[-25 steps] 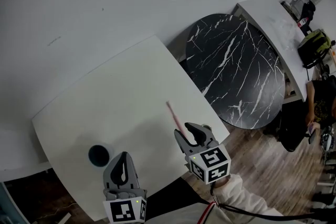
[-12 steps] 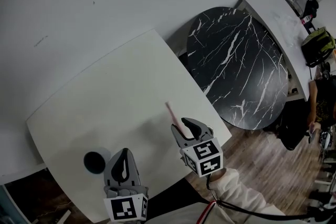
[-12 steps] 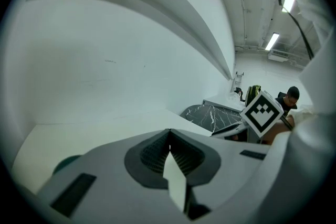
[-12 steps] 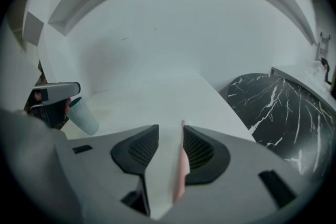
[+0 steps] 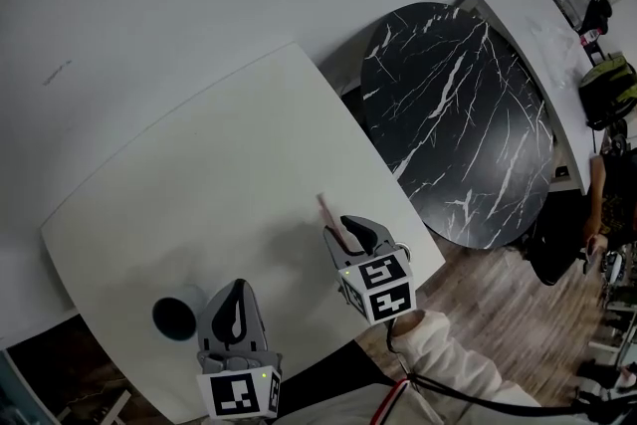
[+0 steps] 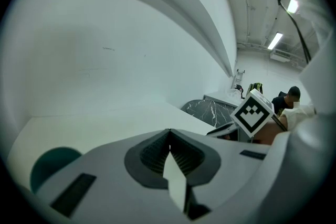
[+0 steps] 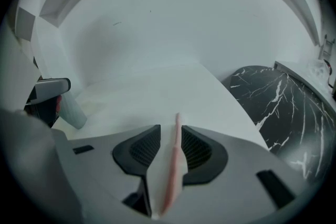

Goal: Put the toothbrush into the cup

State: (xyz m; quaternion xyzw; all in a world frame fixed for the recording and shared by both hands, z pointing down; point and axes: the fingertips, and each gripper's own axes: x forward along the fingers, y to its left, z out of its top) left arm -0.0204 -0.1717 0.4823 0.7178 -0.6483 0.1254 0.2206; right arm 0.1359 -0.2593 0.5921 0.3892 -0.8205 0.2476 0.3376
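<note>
Head view: a slim pink toothbrush point(image 5: 325, 210) lies flat on the white square table point(image 5: 199, 184) near its right edge, its near end between the right gripper's point(image 5: 348, 232) jaws. A dark round cup point(image 5: 177, 317) stands just left of the left gripper point(image 5: 235, 292), well apart from the toothbrush.

Left gripper view: the jaws meet at their tips with nothing between them. Here the cup shows teal.

Right gripper view: the toothbrush runs lengthwise down the gap. The jaws have just been closing, yet a slit shows beside it, so it is unclamped.
</note>
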